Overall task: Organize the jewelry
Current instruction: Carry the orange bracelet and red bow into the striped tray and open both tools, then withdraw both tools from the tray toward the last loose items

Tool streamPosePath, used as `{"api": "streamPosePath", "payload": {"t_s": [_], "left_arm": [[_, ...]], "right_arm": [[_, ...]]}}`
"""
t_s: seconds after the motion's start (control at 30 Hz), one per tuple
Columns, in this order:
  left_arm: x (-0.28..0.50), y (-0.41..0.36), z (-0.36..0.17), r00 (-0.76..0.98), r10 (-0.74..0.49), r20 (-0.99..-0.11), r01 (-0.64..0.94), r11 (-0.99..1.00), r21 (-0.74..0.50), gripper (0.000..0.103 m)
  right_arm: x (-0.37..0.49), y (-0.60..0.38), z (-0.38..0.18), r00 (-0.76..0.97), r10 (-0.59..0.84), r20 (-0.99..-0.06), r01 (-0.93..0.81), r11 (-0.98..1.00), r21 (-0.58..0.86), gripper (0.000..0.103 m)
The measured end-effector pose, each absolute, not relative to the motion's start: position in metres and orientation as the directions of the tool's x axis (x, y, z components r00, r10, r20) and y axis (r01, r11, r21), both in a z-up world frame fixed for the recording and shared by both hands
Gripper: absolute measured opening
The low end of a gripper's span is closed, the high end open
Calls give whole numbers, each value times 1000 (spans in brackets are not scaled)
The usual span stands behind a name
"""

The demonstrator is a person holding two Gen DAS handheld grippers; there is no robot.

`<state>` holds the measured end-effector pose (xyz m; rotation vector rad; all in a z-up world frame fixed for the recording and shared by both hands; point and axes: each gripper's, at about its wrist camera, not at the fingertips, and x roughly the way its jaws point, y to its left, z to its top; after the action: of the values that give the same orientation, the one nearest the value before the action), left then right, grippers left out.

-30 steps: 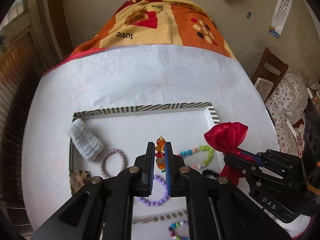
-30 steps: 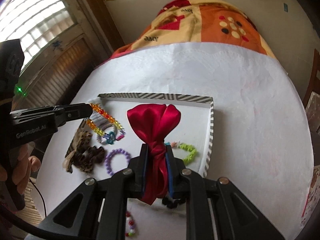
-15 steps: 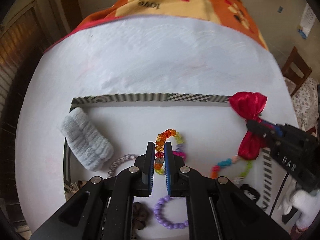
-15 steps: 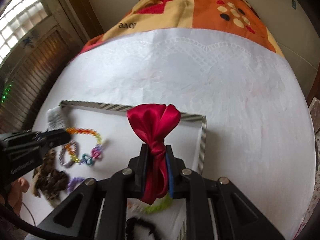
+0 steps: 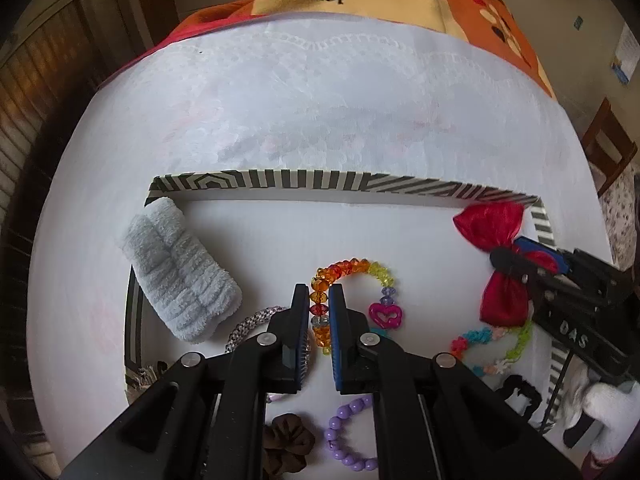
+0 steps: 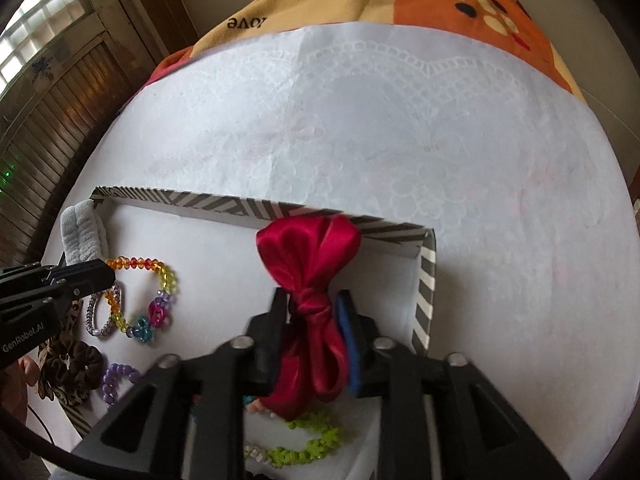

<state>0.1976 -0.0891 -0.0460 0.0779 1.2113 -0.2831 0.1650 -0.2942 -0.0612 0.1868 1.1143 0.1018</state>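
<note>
The right claw [image 6: 312,312] is opening over the far right corner of the striped tray [image 6: 426,280]; the red satin bow [image 6: 312,280] is lying between its parting jaws with its knot at the fingertips, its long axis running straight along the claw's line, one fanned end pointing at the tray's far rim and the other back under the claw. The left claw [image 5: 319,312], well apart toward the tray's left, is clamping the rainbow bead bracelet [image 5: 352,270], whose loop is lying flat on the tray floor ahead and to the right of its fingertips.
</note>
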Motion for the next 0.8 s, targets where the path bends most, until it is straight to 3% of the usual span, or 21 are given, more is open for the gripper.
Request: {"api": "streamPosePath", "payload": {"t_s": [0.07, 0.27, 0.8], "left_arm": [[197, -86, -46, 320, -185, -929, 241, 964, -109, 2], [188, -79, -36, 333, -166, -928, 221, 971, -94, 16], [125, -69, 19, 445, -168, -879, 255, 965, -55, 17]], "right_arm": [[161, -296, -56, 459, 200, -866, 13, 973, 232, 49], [146, -299, -36, 500, 218, -838, 31, 963, 269, 50], [61, -272, 29, 580, 198, -790, 14, 967, 253, 57]]}}
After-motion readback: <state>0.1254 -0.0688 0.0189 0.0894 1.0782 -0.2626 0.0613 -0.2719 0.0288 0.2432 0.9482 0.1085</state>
